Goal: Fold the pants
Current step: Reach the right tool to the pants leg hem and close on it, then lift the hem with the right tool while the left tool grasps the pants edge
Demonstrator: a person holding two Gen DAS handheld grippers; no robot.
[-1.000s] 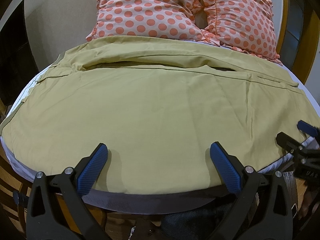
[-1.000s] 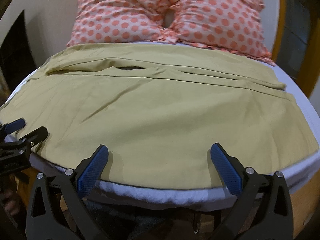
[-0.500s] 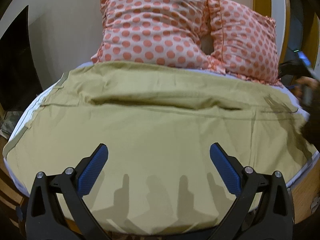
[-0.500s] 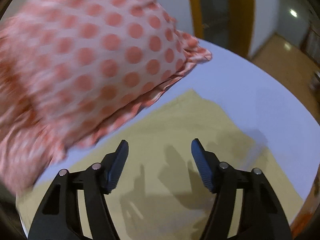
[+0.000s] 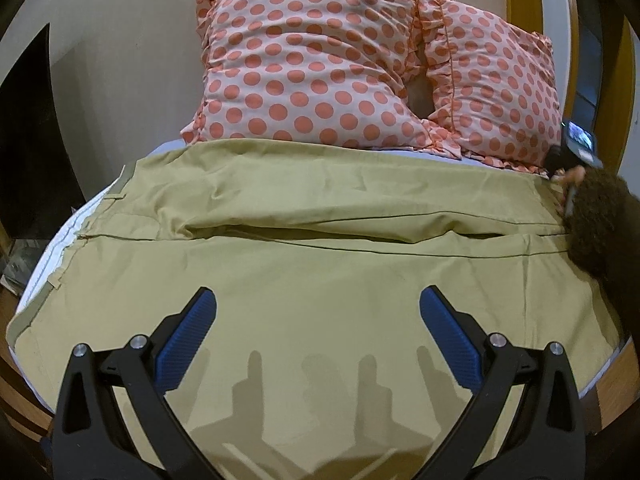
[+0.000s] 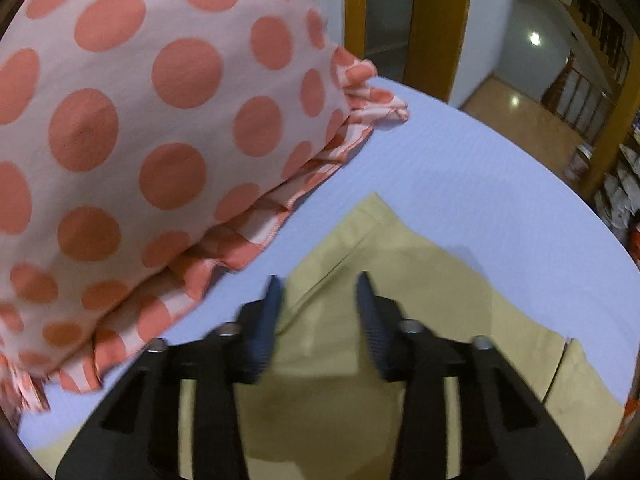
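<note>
Khaki pants (image 5: 312,264) lie spread flat across the bed, waistband at the left, leg hems at the right. My left gripper (image 5: 318,320) hovers open and empty over the near leg. My right gripper (image 6: 320,300) is at the far hem corner of the pants (image 6: 368,220), its jaws partly closed with the hem fabric between them, not clamped. It also shows at the far right in the left wrist view (image 5: 576,148), with a sleeved arm (image 5: 600,220).
Two polka-dot pillows (image 5: 320,68) lean at the head of the bed, just beyond the pants; one pillow (image 6: 140,120) is close to my right gripper's left side. A lavender sheet (image 6: 460,168) covers the bed. A wooden door frame (image 6: 436,20) stands behind.
My right gripper swung from the near edge to the far hem corner and its jaws narrowed. My left gripper rose and moved forward over the pants, still open.
</note>
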